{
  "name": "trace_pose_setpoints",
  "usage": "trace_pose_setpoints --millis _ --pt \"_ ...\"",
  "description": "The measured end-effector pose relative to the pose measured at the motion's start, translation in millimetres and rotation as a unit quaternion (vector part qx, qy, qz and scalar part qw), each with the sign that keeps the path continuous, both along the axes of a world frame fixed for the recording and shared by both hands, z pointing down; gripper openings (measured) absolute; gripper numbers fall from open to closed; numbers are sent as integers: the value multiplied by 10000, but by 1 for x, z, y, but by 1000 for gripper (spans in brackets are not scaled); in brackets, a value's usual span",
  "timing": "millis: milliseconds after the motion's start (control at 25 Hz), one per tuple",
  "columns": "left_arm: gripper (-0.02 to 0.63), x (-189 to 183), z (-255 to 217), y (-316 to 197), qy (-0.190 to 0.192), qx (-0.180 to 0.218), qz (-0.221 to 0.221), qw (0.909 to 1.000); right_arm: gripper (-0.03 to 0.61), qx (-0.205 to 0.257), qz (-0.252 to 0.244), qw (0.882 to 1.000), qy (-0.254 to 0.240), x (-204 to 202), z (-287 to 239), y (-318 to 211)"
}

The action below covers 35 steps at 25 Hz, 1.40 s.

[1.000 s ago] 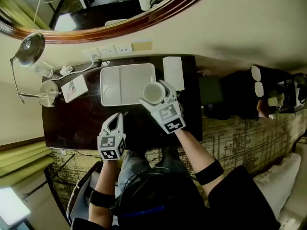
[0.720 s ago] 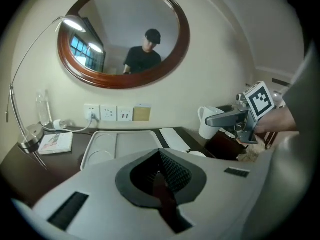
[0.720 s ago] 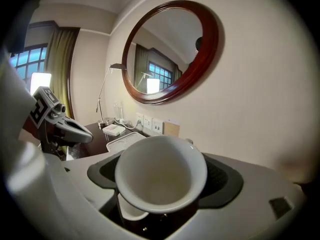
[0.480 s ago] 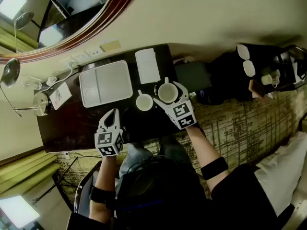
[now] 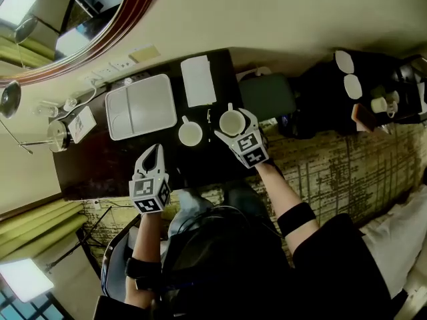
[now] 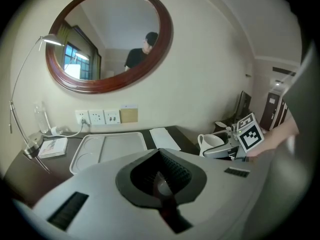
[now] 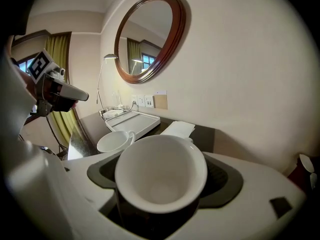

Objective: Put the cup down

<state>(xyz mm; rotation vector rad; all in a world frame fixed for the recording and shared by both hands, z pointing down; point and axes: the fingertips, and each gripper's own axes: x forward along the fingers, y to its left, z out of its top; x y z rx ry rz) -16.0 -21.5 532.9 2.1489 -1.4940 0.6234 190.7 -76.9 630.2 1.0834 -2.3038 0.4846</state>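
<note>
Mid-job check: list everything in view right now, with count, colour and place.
held cup: 1, white, between the right hand-held gripper's jaws
free cup: 1, white, on the table beside the tray's near corner
tray: 1, white, on the table by the wall
folded paper: 1, white, beside the tray
card: 1, white, printed, on the tray's other side
desk lamp: 1, silver, table's far end
mirror: 1, brown frame, on the wall
wall sockets: 3, white, behind the tray
table: 1, dark
left hand-held gripper: 1, grey, shut, empty
right hand-held gripper: 1, grey, gripping the held cup
</note>
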Motion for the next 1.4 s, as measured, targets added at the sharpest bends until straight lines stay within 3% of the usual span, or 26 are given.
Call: trace_pose_setpoints --millis 720,1200,1400 --pt "1 -7 -6 16 -241 34 -258 9994 454 -181 -173 9997 42 -7 46 12" --pt "1 -3 -8 29 -152 83 -221 9996 495 -329 -116 9990 272 -3 59 22" --pt "1 -1 -14 29 -29 114 -50 9999 495 -244 -63 9987 437 2 36 23"
